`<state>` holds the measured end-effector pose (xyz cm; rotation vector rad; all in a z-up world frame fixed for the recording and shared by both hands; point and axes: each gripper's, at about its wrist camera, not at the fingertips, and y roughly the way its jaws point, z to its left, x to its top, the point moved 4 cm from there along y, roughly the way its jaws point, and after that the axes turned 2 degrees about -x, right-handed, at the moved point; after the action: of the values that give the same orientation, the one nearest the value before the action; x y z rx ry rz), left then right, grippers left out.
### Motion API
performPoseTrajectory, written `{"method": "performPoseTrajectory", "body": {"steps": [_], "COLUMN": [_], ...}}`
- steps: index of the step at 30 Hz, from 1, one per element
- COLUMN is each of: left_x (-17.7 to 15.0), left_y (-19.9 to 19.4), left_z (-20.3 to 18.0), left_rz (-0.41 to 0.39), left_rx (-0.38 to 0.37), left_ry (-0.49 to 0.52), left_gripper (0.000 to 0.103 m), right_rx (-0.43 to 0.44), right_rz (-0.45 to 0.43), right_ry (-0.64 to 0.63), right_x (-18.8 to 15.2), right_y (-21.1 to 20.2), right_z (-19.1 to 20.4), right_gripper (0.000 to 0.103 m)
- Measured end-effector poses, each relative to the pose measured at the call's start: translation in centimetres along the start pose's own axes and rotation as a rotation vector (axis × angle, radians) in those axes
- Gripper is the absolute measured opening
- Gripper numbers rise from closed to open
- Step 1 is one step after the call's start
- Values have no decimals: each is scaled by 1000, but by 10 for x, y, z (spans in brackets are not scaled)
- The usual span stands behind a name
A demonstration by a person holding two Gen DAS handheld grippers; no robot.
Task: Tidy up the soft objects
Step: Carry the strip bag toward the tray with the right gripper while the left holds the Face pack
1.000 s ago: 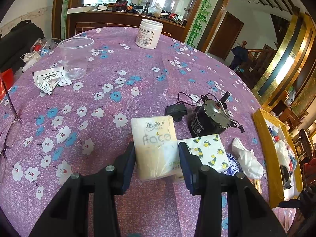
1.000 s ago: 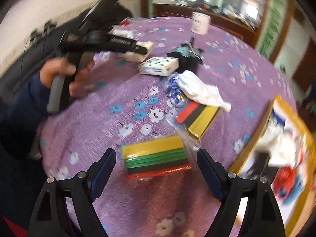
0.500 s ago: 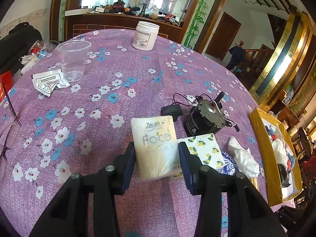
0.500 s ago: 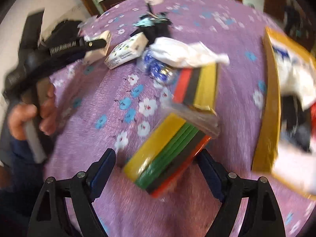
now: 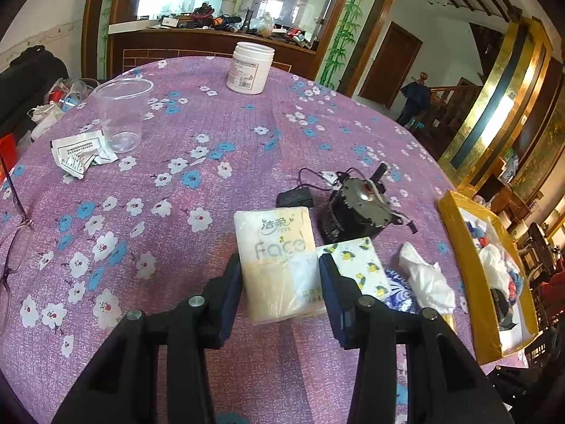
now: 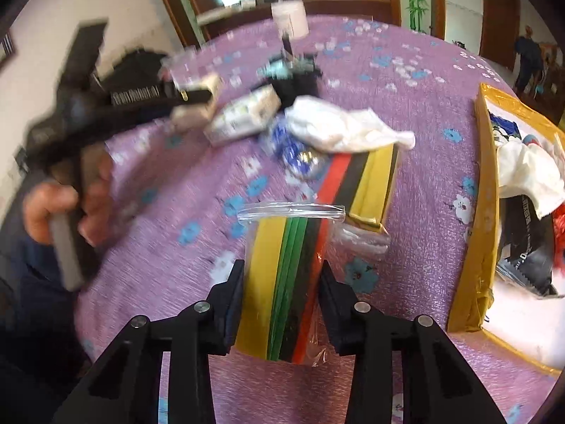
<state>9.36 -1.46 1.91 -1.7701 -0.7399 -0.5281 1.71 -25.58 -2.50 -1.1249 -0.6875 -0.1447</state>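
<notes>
On the round table with the purple flowered cloth (image 5: 219,134), the left gripper (image 5: 280,279) has its two pads on both sides of a cream tissue pack (image 5: 279,258) with the word "Face" on it. The pads press on the sides of the pack, so it is gripped, and the pack rests on the cloth. Just beside it on the right lies a second small tissue pack (image 5: 356,265) with a lemon print, and behind that stands a dark motor (image 5: 356,212) with wires. A crumpled white plastic bag (image 5: 427,279) lies near, partly over a blue and white patterned thing that I cannot identify.

The right gripper (image 6: 282,304) is closing its jaws on a clear bag of coloured foam sheets (image 6: 282,282), yellow, green, black and red. The pads are touching both sides of this bundle. A second bundle of coloured sheets (image 6: 367,180) lies behind it on the cloth, its far end under the white plastic bag. At the right side a yellow box (image 6: 483,212) holds mixed things. In the right wrist view a hand (image 6: 63,205) grips the handle of the left gripper, somewhat blurred.

Far on the table stand a clear plastic cup (image 5: 122,113) and a white jar (image 5: 250,67), well apart. Eyeglasses (image 5: 10,247) lie at the left edge.
</notes>
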Motion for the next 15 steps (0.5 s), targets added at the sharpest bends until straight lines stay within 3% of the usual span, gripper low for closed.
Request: {"method": "performPoseTrajectory", "body": {"steps": [5, 15], "left_x": [1, 1], "left_y": [-6, -23], "left_z": [-8, -24], "left_rz": [-37, -122], "left_rx": [-28, -73], "left_ry": [24, 87], "left_gripper": [42, 42], "right_rx": [-2, -18], "right_rz": [-124, -160], "right_ry": [44, 102], "right_x": [7, 5], "right_y": [-18, -21], "right_z": [-8, -25], "right_gripper": [42, 42]}}
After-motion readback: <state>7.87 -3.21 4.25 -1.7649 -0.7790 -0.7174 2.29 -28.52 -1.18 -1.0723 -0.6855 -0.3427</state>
